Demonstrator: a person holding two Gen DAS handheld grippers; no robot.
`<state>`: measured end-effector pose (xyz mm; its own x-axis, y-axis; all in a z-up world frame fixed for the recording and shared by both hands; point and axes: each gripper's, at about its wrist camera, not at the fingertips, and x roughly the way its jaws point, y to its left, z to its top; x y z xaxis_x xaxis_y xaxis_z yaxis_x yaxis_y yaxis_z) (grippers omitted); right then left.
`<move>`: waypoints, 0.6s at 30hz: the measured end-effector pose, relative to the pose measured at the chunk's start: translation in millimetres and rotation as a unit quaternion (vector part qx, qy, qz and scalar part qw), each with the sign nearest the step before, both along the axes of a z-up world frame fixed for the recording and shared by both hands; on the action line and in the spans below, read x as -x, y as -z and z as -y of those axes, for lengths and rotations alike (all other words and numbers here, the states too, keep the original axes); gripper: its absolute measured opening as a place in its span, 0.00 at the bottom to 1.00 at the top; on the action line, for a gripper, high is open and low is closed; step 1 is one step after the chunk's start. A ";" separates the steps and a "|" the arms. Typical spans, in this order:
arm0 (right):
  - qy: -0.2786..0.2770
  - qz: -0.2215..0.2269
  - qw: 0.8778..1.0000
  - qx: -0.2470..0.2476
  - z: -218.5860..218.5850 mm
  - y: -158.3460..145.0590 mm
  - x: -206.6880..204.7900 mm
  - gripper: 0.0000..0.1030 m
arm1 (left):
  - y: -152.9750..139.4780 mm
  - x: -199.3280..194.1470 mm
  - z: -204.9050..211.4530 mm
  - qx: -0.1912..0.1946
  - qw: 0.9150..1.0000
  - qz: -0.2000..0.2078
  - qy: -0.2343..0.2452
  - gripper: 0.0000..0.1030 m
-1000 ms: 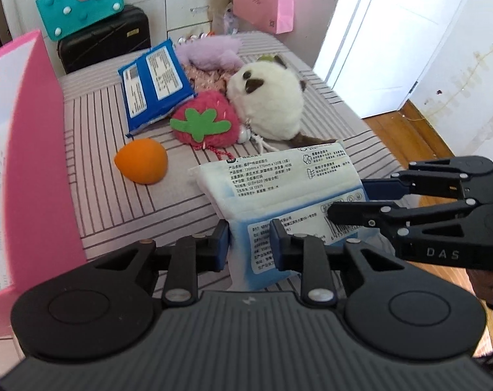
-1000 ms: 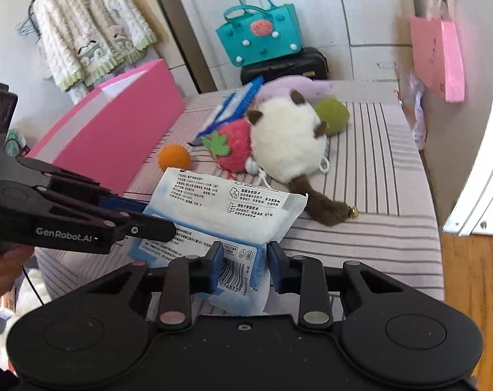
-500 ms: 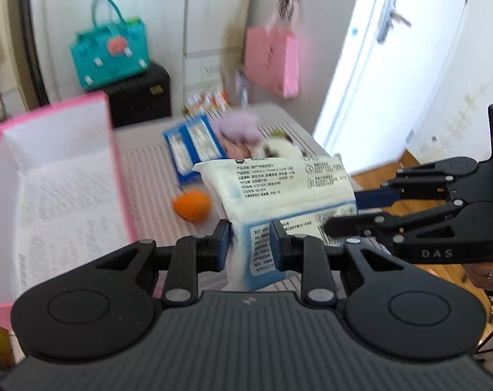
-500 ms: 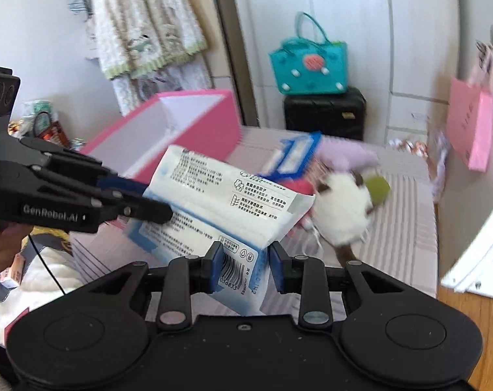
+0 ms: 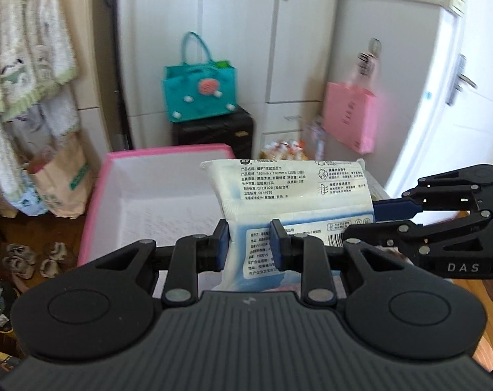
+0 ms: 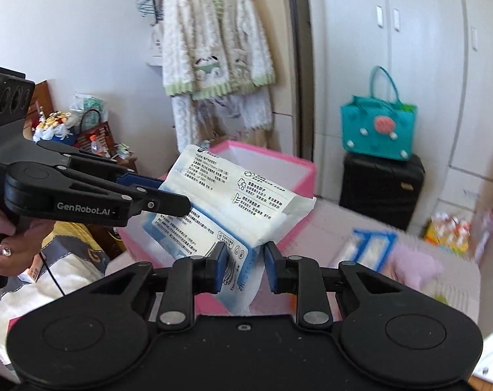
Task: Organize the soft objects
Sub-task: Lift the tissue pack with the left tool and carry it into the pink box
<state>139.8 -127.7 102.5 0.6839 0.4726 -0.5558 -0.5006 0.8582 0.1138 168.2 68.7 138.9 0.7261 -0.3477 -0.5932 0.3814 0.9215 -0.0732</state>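
White wardrobes (image 5: 240,32) and a teal bag (image 5: 199,94) stand beyond the open pink box (image 5: 161,192). The tissue pack (image 5: 289,192) hangs above it, pinched by the left hand-held gripper (image 5: 249,244); the right hand-held gripper (image 6: 243,265) is closing on its other end.

Domestic bedroom, lived-in. White built-in wardrobe (image 5: 246,32) w/ panel doors along rear wall; fleecy cardigan (image 6: 214,39) on a hanger beside it. Teal felt handbag (image 5: 199,93) sits atop a black suitcase (image 5: 214,130); pink paper bag (image 5: 349,120) hangs from a wall hook. Slippers (image 5: 31,260) on wood floor, paper shopping bag (image 5: 64,176) nearby. White room door (image 5: 468,65) w/ lever handle at right. Striped bed cover (image 6: 442,280) w/ soft items, blurred. Pink storage box (image 5: 116,195), open top.
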 end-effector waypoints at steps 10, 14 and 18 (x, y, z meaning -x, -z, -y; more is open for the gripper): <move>-0.018 -0.029 0.999 0.000 -52.2 -3.0 -114.0 0.29 | 20.4 -101.1 -31.4 -0.035 0.997 -0.057 -0.040 0.24; -0.014 -0.065 0.998 0.007 -72.2 11.6 -159.8 0.29 | 34.3 -139.9 -45.3 -0.042 0.994 -0.091 -0.049 0.24; -0.009 -0.091 0.995 0.034 -92.7 26.2 -191.5 0.29 | 49.2 -165.6 -48.7 -0.061 0.990 -0.116 -0.048 0.24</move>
